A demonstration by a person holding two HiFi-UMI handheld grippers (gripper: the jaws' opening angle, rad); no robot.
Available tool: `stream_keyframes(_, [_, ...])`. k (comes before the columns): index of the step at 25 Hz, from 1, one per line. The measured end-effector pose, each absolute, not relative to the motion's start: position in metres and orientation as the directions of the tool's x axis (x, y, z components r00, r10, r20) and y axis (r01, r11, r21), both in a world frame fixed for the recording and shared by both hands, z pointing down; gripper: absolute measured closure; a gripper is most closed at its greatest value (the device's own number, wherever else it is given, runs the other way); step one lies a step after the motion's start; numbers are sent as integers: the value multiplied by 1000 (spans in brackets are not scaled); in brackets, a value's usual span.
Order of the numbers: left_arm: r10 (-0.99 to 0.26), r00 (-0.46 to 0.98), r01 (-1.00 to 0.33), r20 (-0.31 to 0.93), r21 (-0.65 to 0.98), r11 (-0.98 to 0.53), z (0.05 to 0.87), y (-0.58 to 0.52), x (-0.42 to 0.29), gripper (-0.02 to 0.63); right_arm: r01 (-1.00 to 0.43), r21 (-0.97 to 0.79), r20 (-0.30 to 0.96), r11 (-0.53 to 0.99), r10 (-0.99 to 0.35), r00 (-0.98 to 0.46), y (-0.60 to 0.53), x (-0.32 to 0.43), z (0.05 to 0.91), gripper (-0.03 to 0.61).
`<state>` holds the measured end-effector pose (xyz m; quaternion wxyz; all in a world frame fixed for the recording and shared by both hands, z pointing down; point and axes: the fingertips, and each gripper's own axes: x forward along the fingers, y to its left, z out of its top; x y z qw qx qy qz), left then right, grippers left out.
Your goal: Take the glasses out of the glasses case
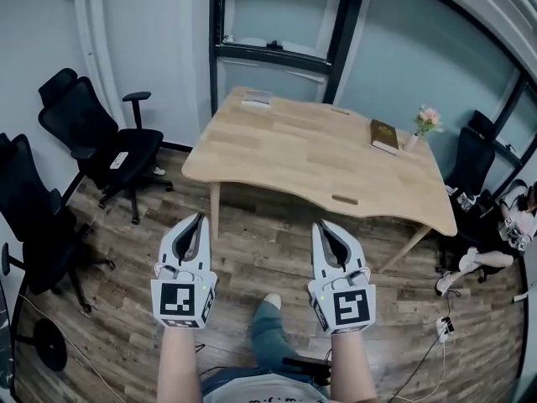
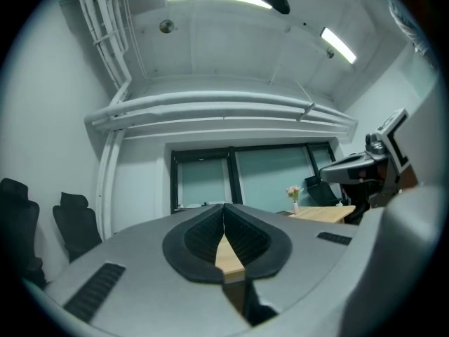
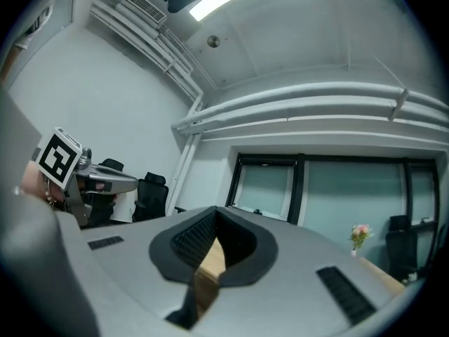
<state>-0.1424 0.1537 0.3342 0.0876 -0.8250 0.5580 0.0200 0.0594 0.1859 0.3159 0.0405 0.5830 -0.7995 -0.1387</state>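
Observation:
A light wooden table [image 1: 302, 154] stands ahead of me on the wood floor. On its far right lies a brown oblong case [image 1: 384, 136], which may be the glasses case; no glasses show. Both grippers are held side by side over the floor, well short of the table's near edge. The left gripper [image 1: 200, 218] [image 2: 224, 206] has its jaws together and holds nothing. The right gripper [image 1: 321, 225] [image 3: 216, 210] is likewise shut and empty. Through each gripper's jaw gap only a strip of the tabletop shows.
A small vase of flowers [image 1: 425, 124] stands beside the brown case, and a flat grey item [image 1: 258, 98] lies at the table's far left. Black office chairs [image 1: 92, 137] stand at the left, another [image 1: 474, 162] at the right. A power strip [image 1: 443, 330] and cables lie on the floor.

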Motion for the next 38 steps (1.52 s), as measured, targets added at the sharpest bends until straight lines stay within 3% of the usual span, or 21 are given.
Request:
stream_keyframes(16, [-950, 302, -947, -78, -139, -289, 332, -131, -60, 597, -901, 206, -67, 382, -913, -403, -115, 141, 312, 568])
stream_keyframes(25, [-964, 256, -960, -71, -137, -245, 336, -223, -77, 597, -899, 161, -45, 408, -907, -419, -210, 140, 321, 566])
stream_keyframes(32, [-952, 301, -949, -50, -115, -294, 345, -322, -85, 597, -885, 167, 6, 435, -898, -440, -310, 119, 334, 563])
stream_keyframes(33, [-951, 304, -948, -47, -114, -298, 345, -337, -89, 597, -876, 176, 27, 449, -892, -451, -327, 112, 337, 545])
stream_keyframes(35, [-950, 309, -947, -39, -107, -303, 348, -368, -96, 597, -852, 203, 79, 483, -875, -478, -359, 100, 344, 452])
stream_keyframes(38, [-948, 318, -944, -19, -100, -314, 356, -414, -104, 597, -805, 261, 157, 533, -846, -509, -409, 86, 356, 454])
